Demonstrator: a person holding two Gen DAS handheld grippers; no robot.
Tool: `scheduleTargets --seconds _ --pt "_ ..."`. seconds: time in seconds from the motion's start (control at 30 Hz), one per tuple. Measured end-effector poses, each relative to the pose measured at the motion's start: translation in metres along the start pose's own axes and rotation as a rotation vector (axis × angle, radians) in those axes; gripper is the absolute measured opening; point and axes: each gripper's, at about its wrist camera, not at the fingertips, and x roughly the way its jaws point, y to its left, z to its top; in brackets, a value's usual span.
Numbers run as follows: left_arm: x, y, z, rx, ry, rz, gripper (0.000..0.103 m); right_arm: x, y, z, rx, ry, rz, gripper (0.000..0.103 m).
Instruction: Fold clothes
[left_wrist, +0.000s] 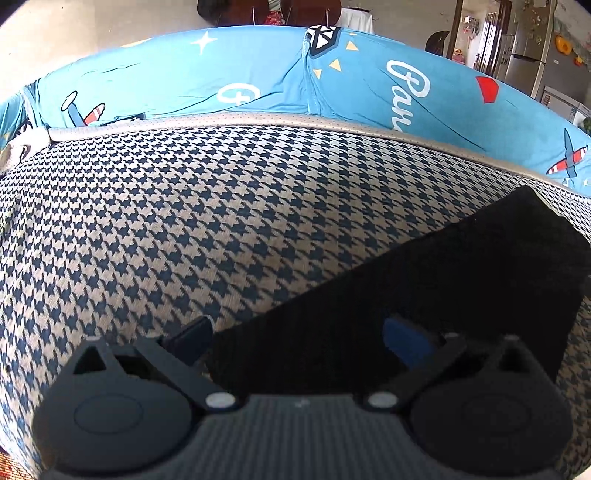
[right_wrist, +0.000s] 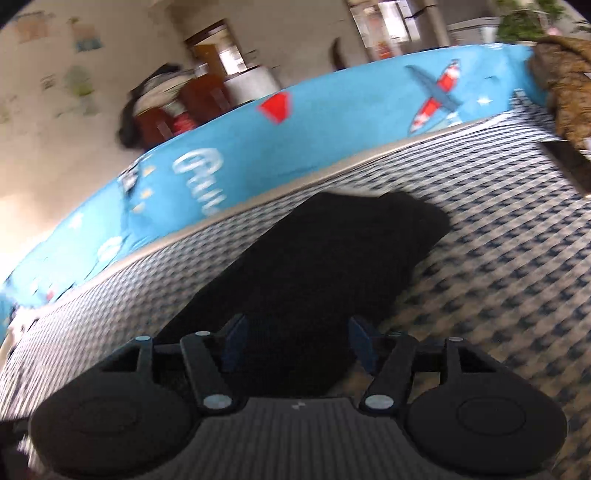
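My right gripper (right_wrist: 295, 343) is spread wide with the near end of the black garment (right_wrist: 317, 266) between its fingers, its long axis running away toward the cushion's far edge. My left gripper (left_wrist: 295, 339), also released, straddles that cloth's left edge on the houndstooth cushion (left_wrist: 184, 221); right is nearer
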Motion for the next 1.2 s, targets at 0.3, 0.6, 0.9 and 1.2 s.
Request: scheduleTargets --seconds 0.3,0.6,0.9,1.2 --pt "0.004 -0.010 -0.011 0.065 -0.001 0.036 0.103 0.006 0.050 -0.038 -0.158 0.079 0.086 0.064" --pt "0.020 -0.006 -0.022 0.039 0.060 0.048 0.103 0.020 0.081 -0.063 -0.320 0.158 0.044 0.076" --pt "0.018 -0.008 -0.036 0.049 0.042 0.056 0.103 0.022 0.097 -0.075 -0.423 0.153 -0.011 0.085" --pt "0.010 -0.007 -0.045 0.042 0.037 0.052 0.103 0.016 0.094 -0.079 -0.428 0.145 -0.030 0.086"
